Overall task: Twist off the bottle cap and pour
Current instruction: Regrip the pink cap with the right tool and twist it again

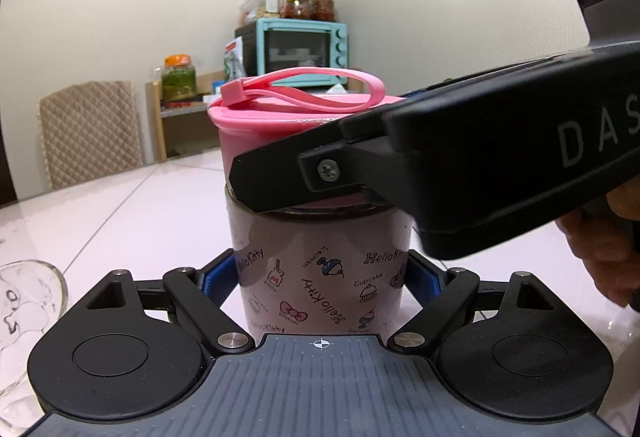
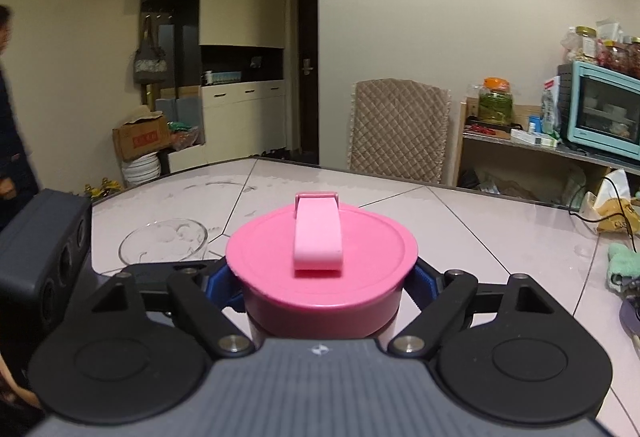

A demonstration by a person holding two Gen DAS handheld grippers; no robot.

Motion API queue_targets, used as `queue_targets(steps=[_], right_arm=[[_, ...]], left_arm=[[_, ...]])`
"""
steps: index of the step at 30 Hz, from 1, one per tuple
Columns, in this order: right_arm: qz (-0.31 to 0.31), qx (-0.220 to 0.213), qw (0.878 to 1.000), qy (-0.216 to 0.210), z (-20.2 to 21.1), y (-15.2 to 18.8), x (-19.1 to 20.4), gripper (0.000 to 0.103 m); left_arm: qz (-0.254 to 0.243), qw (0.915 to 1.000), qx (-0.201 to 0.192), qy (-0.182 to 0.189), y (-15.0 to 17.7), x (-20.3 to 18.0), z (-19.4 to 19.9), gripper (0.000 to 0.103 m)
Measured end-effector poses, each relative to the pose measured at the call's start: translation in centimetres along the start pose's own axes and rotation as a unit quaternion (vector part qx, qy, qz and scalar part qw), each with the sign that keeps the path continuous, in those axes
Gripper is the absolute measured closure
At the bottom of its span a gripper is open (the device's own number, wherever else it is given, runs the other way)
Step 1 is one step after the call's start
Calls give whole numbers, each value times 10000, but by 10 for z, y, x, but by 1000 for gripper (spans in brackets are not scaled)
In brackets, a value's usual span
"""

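Note:
A Hello Kitty bottle (image 1: 320,277) stands upright on the pale table. My left gripper (image 1: 322,275) is shut on its printed body, blue pads on both sides. Its pink cap (image 1: 280,129) with a pink loop strap sits on top. My right gripper (image 2: 322,277) is shut on the pink cap (image 2: 322,257), gripping its sides from above the left gripper. In the left wrist view the right gripper's black body (image 1: 460,165) crosses in front of the cap. A clear glass (image 2: 164,247) stands to the left of the bottle; it also shows in the left wrist view (image 1: 24,317).
A quilted chair (image 2: 398,129) stands at the table's far edge. A shelf with a teal oven (image 2: 604,113) and jars is at the right. A green cloth (image 2: 624,265) and cables lie on the table's right side. A person stands at the far left.

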State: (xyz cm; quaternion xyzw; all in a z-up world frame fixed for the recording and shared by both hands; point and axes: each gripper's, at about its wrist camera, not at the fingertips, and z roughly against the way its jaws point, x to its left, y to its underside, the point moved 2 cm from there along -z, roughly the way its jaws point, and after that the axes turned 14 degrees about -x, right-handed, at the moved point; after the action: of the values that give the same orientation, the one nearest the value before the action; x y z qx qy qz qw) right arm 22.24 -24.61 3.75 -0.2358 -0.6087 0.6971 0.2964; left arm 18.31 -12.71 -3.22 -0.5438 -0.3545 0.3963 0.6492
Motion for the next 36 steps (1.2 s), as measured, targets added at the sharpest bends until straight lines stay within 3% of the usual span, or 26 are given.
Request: queue_targets(steps=[8,17,22,29,36], right_arm=[[257,278,9863,-1604,-6,-6,-38,18],[421,323,9850,-1642,-1,-9,-38,18],[511,347,9843,-1651,2,-11,-38,9],[455,219,9971,-577,19,-5,-15,9],[74,-50,9999,92,22,-2,0,8]], left_arm=[[-9,10000,-3,-4,0,0,-1,14],[1,10000,-5,-2,2,0,0,14],[9,10000,2,1,0,2,-4,13],[5,10000,-9,11,3,2,-3,13],[-1,10000,-9,9,3,2,-2,13]])
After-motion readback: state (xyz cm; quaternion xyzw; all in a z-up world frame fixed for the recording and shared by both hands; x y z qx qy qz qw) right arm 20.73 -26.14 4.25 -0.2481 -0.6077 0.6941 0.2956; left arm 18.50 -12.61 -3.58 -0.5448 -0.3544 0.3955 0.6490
